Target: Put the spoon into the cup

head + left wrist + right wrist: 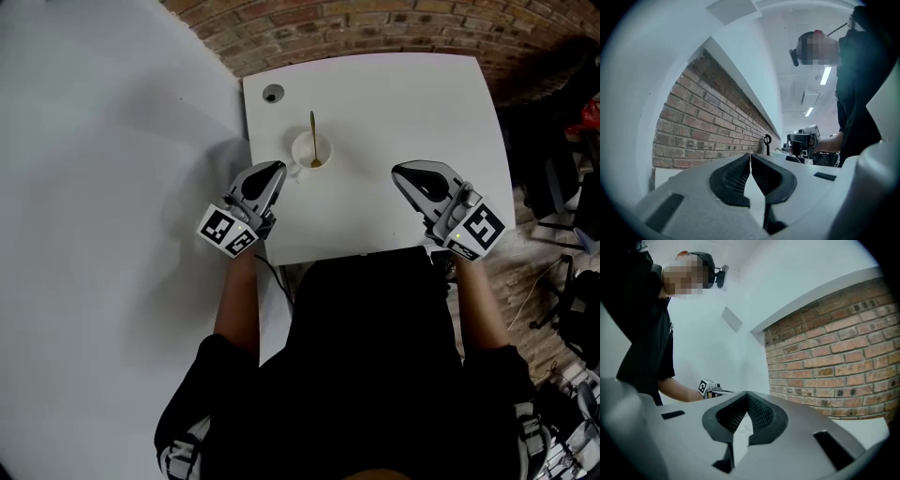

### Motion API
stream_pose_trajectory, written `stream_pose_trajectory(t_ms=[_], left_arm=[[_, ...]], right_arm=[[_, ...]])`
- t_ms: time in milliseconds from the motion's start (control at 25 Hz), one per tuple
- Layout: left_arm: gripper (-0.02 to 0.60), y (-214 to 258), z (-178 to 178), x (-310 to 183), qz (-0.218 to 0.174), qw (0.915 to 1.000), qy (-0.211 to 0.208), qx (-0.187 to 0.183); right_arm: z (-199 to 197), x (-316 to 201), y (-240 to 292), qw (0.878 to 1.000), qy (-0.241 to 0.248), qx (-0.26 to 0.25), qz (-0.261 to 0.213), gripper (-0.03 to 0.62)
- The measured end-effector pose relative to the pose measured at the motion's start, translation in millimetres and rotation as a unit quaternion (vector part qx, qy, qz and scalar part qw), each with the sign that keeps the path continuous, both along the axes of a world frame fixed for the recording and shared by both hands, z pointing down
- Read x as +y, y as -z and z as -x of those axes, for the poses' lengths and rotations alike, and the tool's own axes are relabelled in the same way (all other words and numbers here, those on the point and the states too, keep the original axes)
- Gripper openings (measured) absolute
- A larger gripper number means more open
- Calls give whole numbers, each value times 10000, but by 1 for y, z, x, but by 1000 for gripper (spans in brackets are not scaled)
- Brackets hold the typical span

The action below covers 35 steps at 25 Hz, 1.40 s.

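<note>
Spoon [312,131] stands in cup [310,150] — left tool [277,169] and right tool [397,171] both pressed together, empty — a careless left nudge may topple the cup.

Head cam is looking steeply down on the table [394,122] from close above. Gripper cams are riding low, facing each other: left one is catching the right gripper [803,142], right one the left gripper [710,389], both sharing the brick wall [708,126].

Likely a lab or office: brick wall [375,23], ceiling strip lights [826,75], white table [394,103]
</note>
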<state>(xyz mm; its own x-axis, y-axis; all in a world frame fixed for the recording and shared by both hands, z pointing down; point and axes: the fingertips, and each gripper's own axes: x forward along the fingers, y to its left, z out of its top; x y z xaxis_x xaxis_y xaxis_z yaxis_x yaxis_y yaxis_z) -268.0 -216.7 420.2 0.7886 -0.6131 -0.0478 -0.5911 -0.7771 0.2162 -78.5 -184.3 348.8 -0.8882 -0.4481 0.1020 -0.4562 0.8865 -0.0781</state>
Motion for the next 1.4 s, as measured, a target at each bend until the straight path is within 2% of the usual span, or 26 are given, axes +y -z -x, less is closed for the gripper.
stream_pose_trajectory(t_ms=[160, 360, 520, 640, 760, 960, 1080, 1200, 1280, 1400], left_arm=[[17, 3, -15, 22, 36, 9999, -148, 2], [17, 12, -55, 59, -14, 9988, -456, -188], [17, 19, -89, 88, 47, 9976, -667, -154], [17, 27, -121, 102, 97, 9972, -720, -149], [17, 32, -164, 117, 130, 9970, -752, -147], [17, 44, -232, 155, -57, 9983, -571, -116], [17, 37, -250, 181, -48, 9990, -368, -239], [17, 30, -264, 200, 140, 9992, -363, -97], [17, 27, -272, 213, 198, 9989, -410, -137], [17, 29, -278, 217, 235, 9987, -396, -239]], right_arm=[[-18, 11, 4, 9999, -78, 22, -72, 6], [-44, 21, 4, 9999, -69, -29, -118, 6], [-57, 35, -1, 9997, 122, 47, -181, 6], [-72, 47, 9, 9988, 426, 40, -222, 6], [-105, 73, 12, 9969, 760, 13, -188, 6], [-163, 125, -9, 9943, 1041, -52, 203, 6], [-167, 154, -21, 9898, 1301, -352, 460, 6], [-157, 172, -33, 9788, 1751, -698, 799, 6], [-149, 180, -34, 9765, 1886, -703, 770, 6], [-151, 175, -22, 9814, 1735, -662, 489, 6]])
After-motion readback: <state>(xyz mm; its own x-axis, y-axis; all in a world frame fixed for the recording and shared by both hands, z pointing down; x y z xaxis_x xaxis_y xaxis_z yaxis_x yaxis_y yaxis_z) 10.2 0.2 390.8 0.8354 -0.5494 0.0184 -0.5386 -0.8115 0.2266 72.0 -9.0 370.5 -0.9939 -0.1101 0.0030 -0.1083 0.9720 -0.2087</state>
